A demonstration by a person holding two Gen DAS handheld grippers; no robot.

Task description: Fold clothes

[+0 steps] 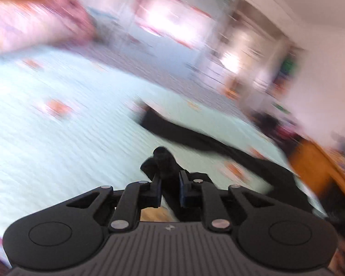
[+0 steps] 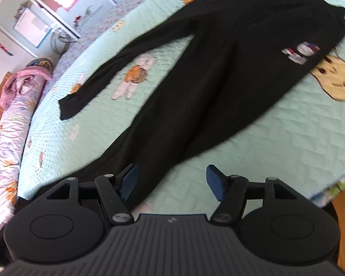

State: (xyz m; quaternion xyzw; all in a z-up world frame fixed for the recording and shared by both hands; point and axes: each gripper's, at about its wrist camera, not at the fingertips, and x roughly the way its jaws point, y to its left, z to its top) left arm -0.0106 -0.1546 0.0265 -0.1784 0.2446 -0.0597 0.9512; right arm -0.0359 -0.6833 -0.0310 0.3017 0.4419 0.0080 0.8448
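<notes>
While the mint quilted bedspread [image 2: 276, 138] fills both views, the black garment [image 2: 207, 80] lies spread on it, long axis running from the near left to the far right. Its near end sits at the left gripper [image 1: 170, 184], whose jaws are narrow and pinching a bunch of black fabric. Right gripper [image 2: 172, 181] hangs wide, empty, just over the near hem. Small striped logo [image 2: 299, 51] at far right.

No readable text anywhere; white and red-blue print on black garment [image 2: 218, 69] too blurred to read.
</notes>
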